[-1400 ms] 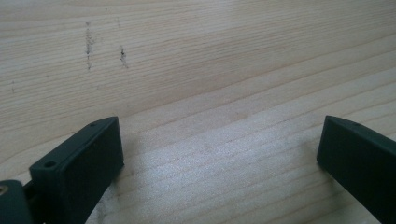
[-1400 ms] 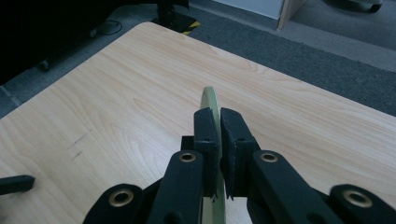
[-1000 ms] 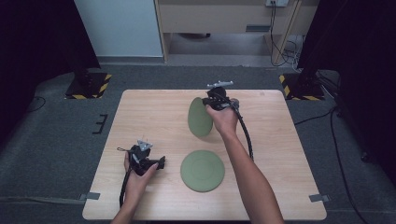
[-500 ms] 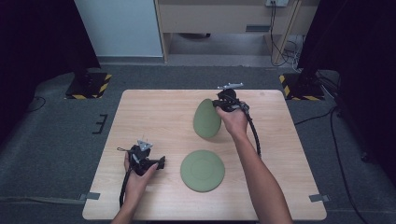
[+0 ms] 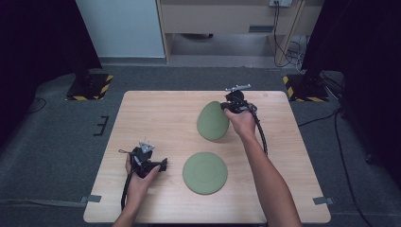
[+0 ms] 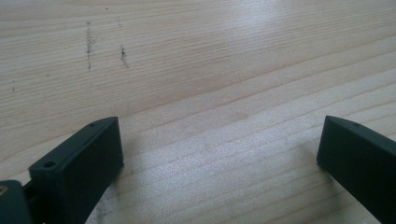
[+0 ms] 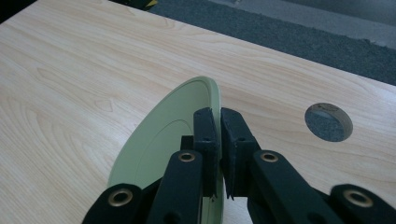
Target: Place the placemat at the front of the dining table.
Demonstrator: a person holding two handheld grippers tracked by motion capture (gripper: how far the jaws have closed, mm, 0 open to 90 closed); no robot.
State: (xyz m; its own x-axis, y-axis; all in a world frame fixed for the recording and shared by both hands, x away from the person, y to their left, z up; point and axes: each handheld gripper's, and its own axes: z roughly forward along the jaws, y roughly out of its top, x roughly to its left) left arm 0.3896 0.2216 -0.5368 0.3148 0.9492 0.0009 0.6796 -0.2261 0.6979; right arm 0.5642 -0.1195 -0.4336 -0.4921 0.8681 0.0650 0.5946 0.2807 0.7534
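Observation:
Two green plates are on hand. One plate [image 5: 204, 172] lies flat on the wooden table [image 5: 156, 113] near its front middle. The other plate [image 5: 213, 121] is lifted and tilted on edge over the table's back right part, with my right gripper [image 5: 230, 111] shut on its rim. In the right gripper view the jaws pinch that plate's rim [image 7: 205, 93], my right gripper [image 7: 218, 116] centred on it. My left gripper [image 5: 161, 165] rests low at the front left, to the left of the flat plate. Its jaws stand wide open over bare wood, my left gripper [image 6: 219, 140] holding nothing.
A round cable hole [image 7: 328, 122] is cut in the table near its back right corner. Black stands with yellow-striped feet [image 5: 90, 85] sit on the grey carpet behind the table. A wooden cabinet [image 5: 227, 16] stands at the back.
My right gripper has carried the tilted plate a little to the right and toward the person. The left gripper has stayed where it was.

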